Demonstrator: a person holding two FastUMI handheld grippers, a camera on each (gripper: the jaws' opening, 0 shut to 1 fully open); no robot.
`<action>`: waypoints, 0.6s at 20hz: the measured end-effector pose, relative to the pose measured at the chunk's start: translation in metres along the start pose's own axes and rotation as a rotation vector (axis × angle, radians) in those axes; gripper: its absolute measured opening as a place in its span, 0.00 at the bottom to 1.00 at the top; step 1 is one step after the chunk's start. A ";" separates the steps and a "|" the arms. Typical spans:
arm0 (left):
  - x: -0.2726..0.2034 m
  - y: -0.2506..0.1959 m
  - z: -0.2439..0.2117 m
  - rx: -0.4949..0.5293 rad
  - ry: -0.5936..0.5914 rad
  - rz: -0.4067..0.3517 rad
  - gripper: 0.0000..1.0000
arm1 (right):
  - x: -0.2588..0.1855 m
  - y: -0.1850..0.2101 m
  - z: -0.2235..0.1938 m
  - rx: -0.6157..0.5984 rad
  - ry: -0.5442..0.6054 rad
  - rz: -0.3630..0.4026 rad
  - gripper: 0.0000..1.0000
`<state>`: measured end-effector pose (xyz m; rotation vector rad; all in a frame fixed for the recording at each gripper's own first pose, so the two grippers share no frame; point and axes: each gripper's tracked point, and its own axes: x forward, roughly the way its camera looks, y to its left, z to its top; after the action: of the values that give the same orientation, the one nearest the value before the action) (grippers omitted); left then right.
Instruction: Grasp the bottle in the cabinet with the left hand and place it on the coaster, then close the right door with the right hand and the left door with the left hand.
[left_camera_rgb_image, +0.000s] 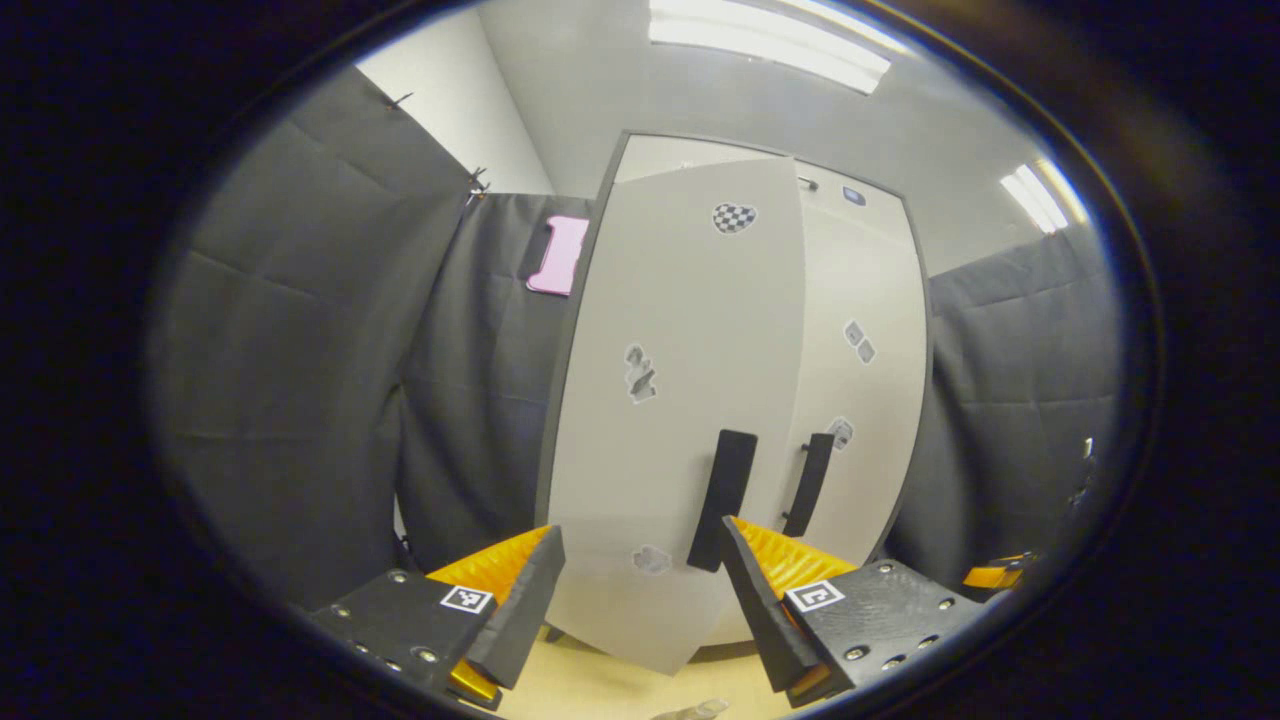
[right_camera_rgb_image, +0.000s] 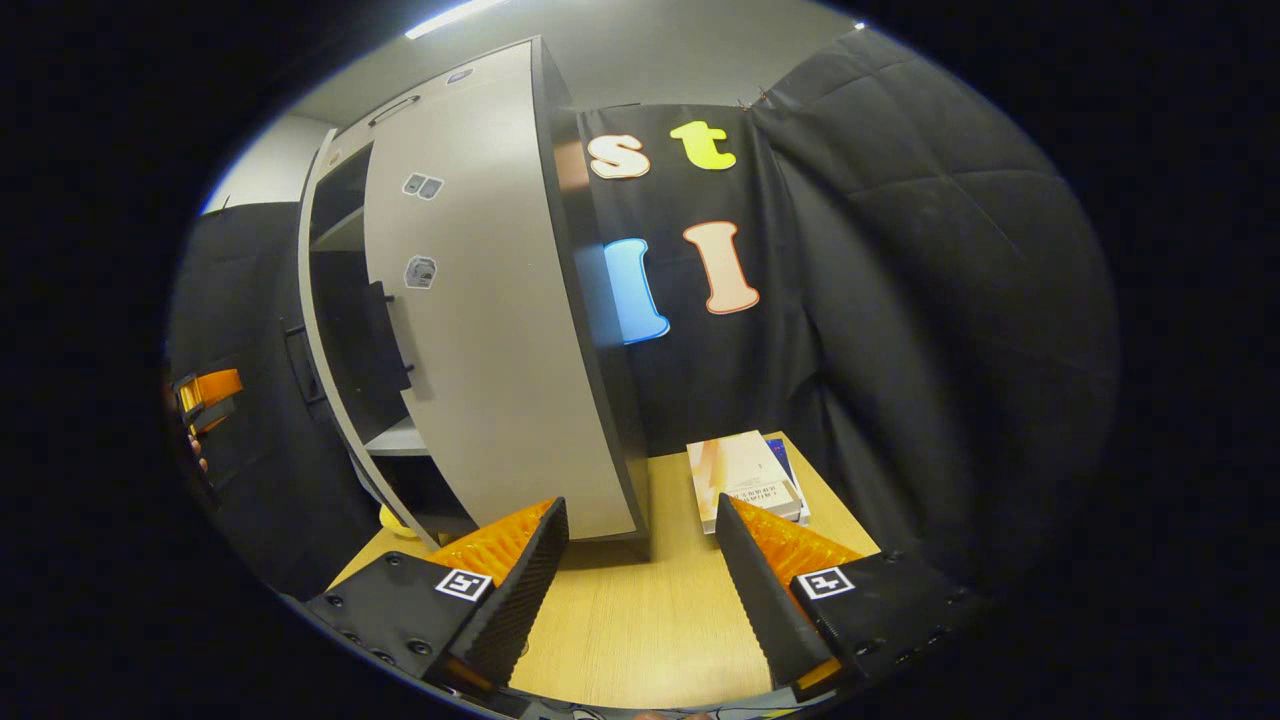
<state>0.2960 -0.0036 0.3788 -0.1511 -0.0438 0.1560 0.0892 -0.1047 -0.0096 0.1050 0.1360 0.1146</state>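
The grey cabinet stands on the wooden table. In the left gripper view its left door (left_camera_rgb_image: 680, 400) hangs partly open, swung toward me, and its black handle (left_camera_rgb_image: 722, 500) sits just beyond my left gripper (left_camera_rgb_image: 640, 530), which is open and holds nothing. The right door (left_camera_rgb_image: 865, 400) with its handle (left_camera_rgb_image: 808, 485) lies flat against the cabinet. My right gripper (right_camera_rgb_image: 638, 503) is open over the table, off the cabinet's right corner, facing the right door (right_camera_rgb_image: 480, 350). A small yellow thing (right_camera_rgb_image: 390, 520) lies at the cabinet's foot. A clear object (left_camera_rgb_image: 690, 710) peeks in at the bottom edge; I cannot tell what it is.
Two books (right_camera_rgb_image: 745, 475) lie stacked on the table (right_camera_rgb_image: 640, 620) to the right of the cabinet. Black cloth walls close in on both sides. Part of the left gripper (right_camera_rgb_image: 205, 395) shows far left, and part of the right gripper (left_camera_rgb_image: 995, 575) at the right edge.
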 end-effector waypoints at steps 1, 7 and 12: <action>-0.009 0.005 -0.002 0.010 0.002 0.017 0.90 | 0.001 0.003 0.005 -0.009 -0.010 0.009 0.95; -0.043 0.017 0.008 0.063 -0.007 0.046 0.90 | 0.004 0.034 0.022 -0.072 -0.043 0.051 0.92; -0.054 0.034 0.009 0.117 -0.011 0.069 0.90 | 0.006 0.057 0.030 -0.083 -0.105 0.039 0.96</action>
<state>0.2370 0.0219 0.3806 -0.0348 -0.0407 0.2273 0.0931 -0.0506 0.0254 0.0305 0.0240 0.1526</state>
